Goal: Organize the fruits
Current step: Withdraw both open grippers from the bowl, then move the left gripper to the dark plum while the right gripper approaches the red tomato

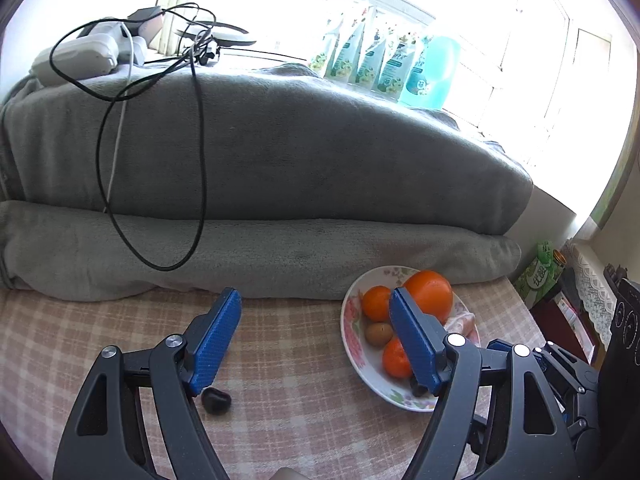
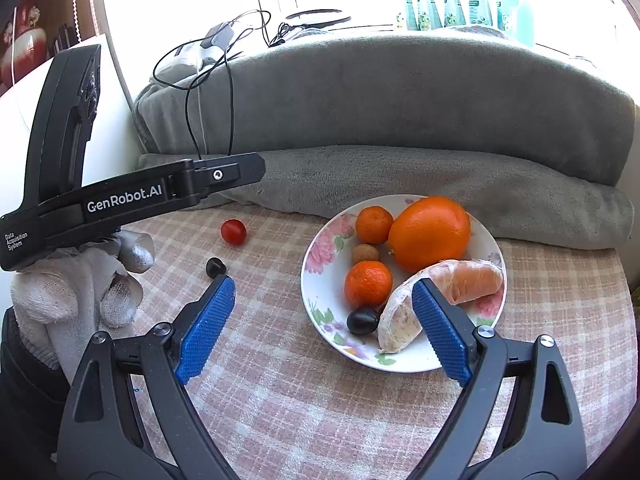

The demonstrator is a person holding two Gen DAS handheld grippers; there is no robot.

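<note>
A floral white plate [image 2: 486,240] on the checked tablecloth holds a big orange [image 2: 430,232], two tangerines [image 2: 374,224], a small brown fruit [image 2: 365,254], a dark grape [image 2: 362,320] and peeled pomelo segments [image 2: 464,282]. A cherry tomato [image 2: 233,231] and a dark grape [image 2: 215,267] lie loose on the cloth left of the plate. My right gripper [image 2: 324,320] is open and empty, above the plate's left edge. My left gripper [image 1: 314,340] is open and empty; the loose grape [image 1: 216,399] lies by its left finger, the plate [image 1: 352,344] by its right finger.
A folded grey blanket [image 2: 400,120] with black cables [image 1: 120,120] walls the back of the table. Bottles [image 1: 380,64] stand on the sill behind. A green carton [image 1: 536,280] and clutter sit to the right. The gloved hand [image 2: 80,288] holding the left gripper shows at left.
</note>
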